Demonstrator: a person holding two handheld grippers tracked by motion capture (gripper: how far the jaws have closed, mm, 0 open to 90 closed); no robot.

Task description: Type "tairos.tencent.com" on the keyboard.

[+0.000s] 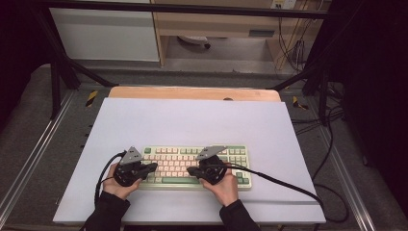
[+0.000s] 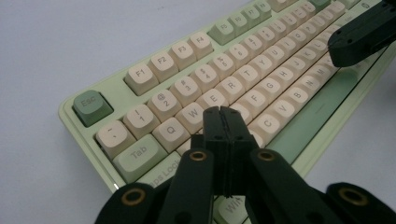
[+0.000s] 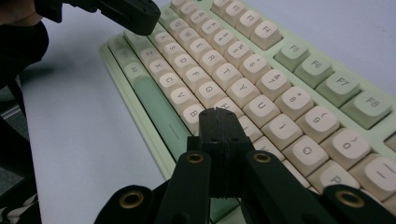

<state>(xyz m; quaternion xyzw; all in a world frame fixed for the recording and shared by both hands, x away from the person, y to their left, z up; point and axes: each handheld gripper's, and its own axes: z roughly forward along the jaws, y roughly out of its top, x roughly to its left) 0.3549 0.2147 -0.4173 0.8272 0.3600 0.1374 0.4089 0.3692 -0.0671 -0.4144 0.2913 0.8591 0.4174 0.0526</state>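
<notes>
Beyond my white table (image 1: 192,120) I see grey floor (image 1: 29,139), a black frame (image 1: 62,72), a wooden desk (image 1: 216,21) and dangling cables (image 1: 291,48).

Even bright overhead light, blurred foregrounds

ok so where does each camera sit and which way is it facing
High view: above the person's side, looking forward and down on the keyboard; forearms and both hand-held grippers show.
Left gripper view: rides the left hand-held gripper, jaws shut, facing the Esc end.
Right gripper view: rides the right hand-held gripper, jaws shut, facing the letter rows.
Both gripper views share the keyboard and each other's gripper.
</notes>
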